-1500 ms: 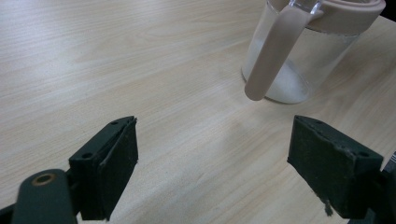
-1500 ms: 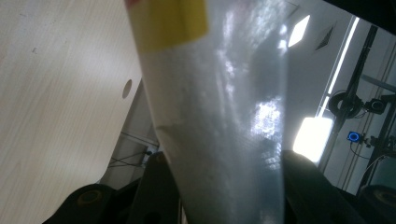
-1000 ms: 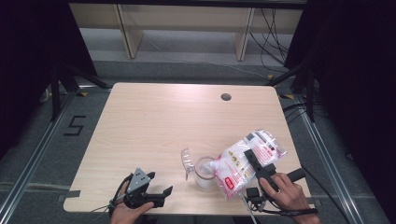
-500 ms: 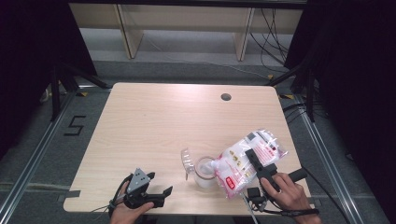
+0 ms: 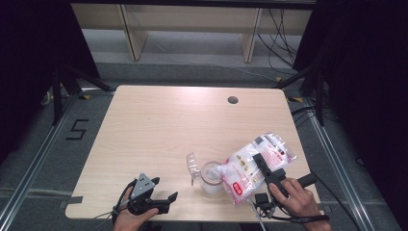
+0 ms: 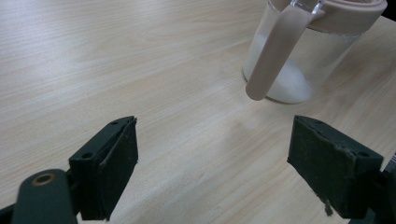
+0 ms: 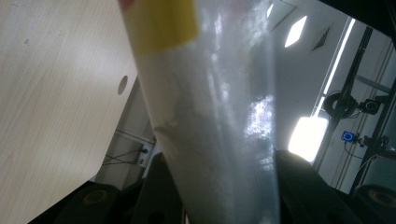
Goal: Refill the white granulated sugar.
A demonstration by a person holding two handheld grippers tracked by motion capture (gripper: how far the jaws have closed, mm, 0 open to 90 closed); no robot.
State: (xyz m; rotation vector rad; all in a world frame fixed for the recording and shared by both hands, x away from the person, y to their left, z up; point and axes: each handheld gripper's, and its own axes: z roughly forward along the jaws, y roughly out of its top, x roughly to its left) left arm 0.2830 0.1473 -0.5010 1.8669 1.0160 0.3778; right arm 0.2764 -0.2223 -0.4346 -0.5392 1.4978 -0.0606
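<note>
Your left tool point(image 5: 161, 199) rests low on the tabletop point(image 5: 159, 125) near its front left edge, held in your left hand point(image 5: 132, 219). Its two black jaws stand wide apart with only bare wood between them, so it is released and grips nothing. From the left gripper view, the jaws frame a clear jar point(image 6: 299, 60) that stands upright a little way ahead. The jar has a beige rim and a beige handle hanging down its side, and a layer of white powder lies in its bottom.

In the high view the jar point(image 5: 210, 177) stands near the front middle of the tabletop, with its clear lid point(image 5: 193, 168) tipped open on its left side.

To the right, a plastic bag point(image 5: 250, 166) of white powder, printed in red, is tilted with its lower end over the mouth of the jar. Your right tool point(image 5: 269, 173) is clenched on the bag's upper part, with your right hand point(image 5: 296, 202) behind it at the front right edge. In the right gripper view, the bag point(image 7: 219, 130) stands between the jaws.
</note>
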